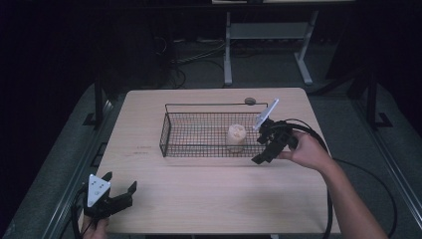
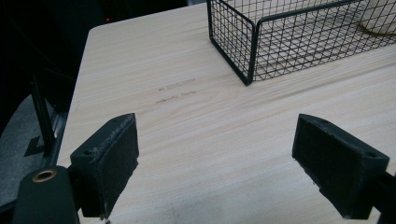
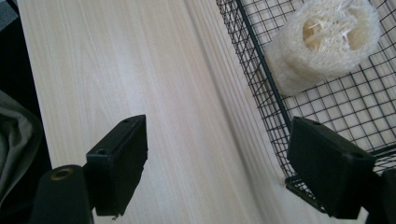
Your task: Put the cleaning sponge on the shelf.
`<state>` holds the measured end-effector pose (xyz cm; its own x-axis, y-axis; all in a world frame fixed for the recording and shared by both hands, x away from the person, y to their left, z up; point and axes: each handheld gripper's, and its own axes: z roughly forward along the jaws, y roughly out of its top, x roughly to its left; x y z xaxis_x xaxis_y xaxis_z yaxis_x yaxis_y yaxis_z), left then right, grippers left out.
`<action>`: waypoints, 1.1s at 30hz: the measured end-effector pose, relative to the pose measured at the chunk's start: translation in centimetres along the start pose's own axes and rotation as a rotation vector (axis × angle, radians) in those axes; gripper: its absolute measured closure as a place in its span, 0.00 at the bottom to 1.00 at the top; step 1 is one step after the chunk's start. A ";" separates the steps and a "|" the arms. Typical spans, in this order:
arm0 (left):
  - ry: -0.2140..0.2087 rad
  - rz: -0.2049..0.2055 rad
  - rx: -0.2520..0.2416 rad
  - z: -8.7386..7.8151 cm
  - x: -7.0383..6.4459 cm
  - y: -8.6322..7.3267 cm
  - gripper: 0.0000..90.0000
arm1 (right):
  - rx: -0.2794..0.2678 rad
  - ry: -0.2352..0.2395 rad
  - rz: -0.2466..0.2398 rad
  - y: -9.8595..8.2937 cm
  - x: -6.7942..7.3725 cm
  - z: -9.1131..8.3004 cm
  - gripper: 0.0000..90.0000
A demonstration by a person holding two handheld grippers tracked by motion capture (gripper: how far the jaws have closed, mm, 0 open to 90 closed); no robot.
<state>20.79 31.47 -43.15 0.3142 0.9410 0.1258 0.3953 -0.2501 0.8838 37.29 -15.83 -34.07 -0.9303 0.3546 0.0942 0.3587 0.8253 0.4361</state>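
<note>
A black wire basket (image 1: 166, 133) stands in the middle of the wooden table. Inside it, near its right end, sits a pale loofah piece (image 1: 235, 137), upright with its hollow core facing up (image 3: 322, 42). My right gripper (image 1: 263, 149) hovers at the basket's right front corner, open, with nothing between its jaws; one jaw hangs over the basket's corner (image 3: 261, 56). My left gripper (image 1: 119, 189) rests low at the table's front left, open and empty, pointing toward the basket's left end (image 2: 247, 51).
A small dark round disc (image 1: 250, 101) lies on the table behind the basket. A table frame (image 1: 268, 35) and cables stand on the floor beyond. Bare tabletop (image 1: 209, 194) stretches between the two grippers.
</note>
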 end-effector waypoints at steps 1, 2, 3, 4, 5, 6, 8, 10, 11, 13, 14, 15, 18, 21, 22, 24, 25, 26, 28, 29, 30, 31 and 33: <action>-0.001 0.000 0.001 0.0 0.0 0.0 0.15 | 0.006 0.000 -0.003 -0.1 0.1 0.1 0.22; -0.001 0.000 0.000 0.0 0.0 0.0 0.15 | 0.012 -0.003 -0.004 -0.2 0.1 0.1 0.22; -0.002 0.003 0.002 0.0 0.0 0.0 0.15 | 0.008 -0.002 -0.004 -0.3 0.2 0.1 0.22; -0.001 0.003 0.002 0.0 0.0 0.0 0.15 | 0.005 0.000 -0.006 -0.4 0.3 0.2 0.22; -0.001 0.001 0.002 0.0 0.0 0.0 0.15 | 0.007 0.001 -0.003 -0.5 0.3 0.2 0.22; -0.001 0.001 0.002 0.0 0.0 0.0 0.15 | 0.004 0.001 -0.003 -0.6 0.4 0.3 0.22; -0.002 0.001 0.003 0.0 0.0 0.0 0.15 | 0.005 0.005 -0.002 -0.9 0.4 0.4 0.22; -0.002 0.003 0.003 0.0 0.0 0.0 0.15 | 0.007 0.006 0.004 -1.3 0.5 0.6 0.22; -0.002 0.004 0.003 0.0 0.0 0.0 0.15 | 0.008 0.007 0.005 -1.5 0.6 0.7 0.22; -0.001 0.003 0.002 0.0 0.0 0.0 0.15 | 0.004 0.010 0.011 -1.8 0.7 0.7 0.22; -0.001 0.003 0.003 0.0 0.0 0.0 0.15 | 0.002 0.011 0.013 -2.0 0.8 0.8 0.22; -0.001 0.001 0.003 0.0 0.0 0.0 0.15 | 0.002 0.012 0.011 -2.2 0.8 0.8 0.22; -0.001 0.003 0.004 0.0 0.0 0.0 0.15 | 0.002 0.009 0.012 -2.7 1.0 1.0 0.22; -0.003 0.004 0.003 0.0 -0.1 0.0 0.15 | -0.002 0.015 0.018 -3.1 1.2 1.1 0.22; -0.002 0.005 0.005 0.0 -0.1 0.0 0.15 | -0.005 0.020 0.022 -3.3 1.2 1.2 0.22; -0.002 0.004 0.004 0.0 -0.1 0.0 0.15 | 0.003 0.016 0.018 -3.5 1.3 1.2 0.22; -0.002 0.004 0.004 0.0 -0.1 0.0 0.15 | -0.001 0.016 0.021 -3.7 1.4 1.3 0.22; -0.002 0.004 0.003 0.0 -0.1 0.0 0.15 | -0.003 0.018 0.022 -3.8 1.4 1.3 0.22; -0.002 0.004 0.003 0.0 -0.1 0.0 0.15 | -0.005 0.020 0.025 -4.1 1.5 1.3 0.22; -0.002 0.004 0.003 0.0 -0.1 0.0 0.15 | -0.010 0.020 0.024 -4.2 1.5 1.3 0.22; -0.002 0.005 0.005 0.0 -0.1 0.0 0.15 | -0.010 0.022 0.026 -4.4 1.6 1.4 0.22; -0.002 0.006 0.005 0.0 -0.1 0.0 0.15 | -0.010 0.019 0.027 -4.5 1.7 1.4 0.22; -0.002 0.006 0.005 0.0 -0.1 0.0 0.15 | -0.010 0.022 0.032 -4.9 1.8 1.5 0.22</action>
<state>20.74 31.36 -43.16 0.3180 0.9391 0.1299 0.3976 -0.2565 0.8810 34.00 -18.61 -37.41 -0.9197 0.3712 0.1276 0.3878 0.8089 0.4419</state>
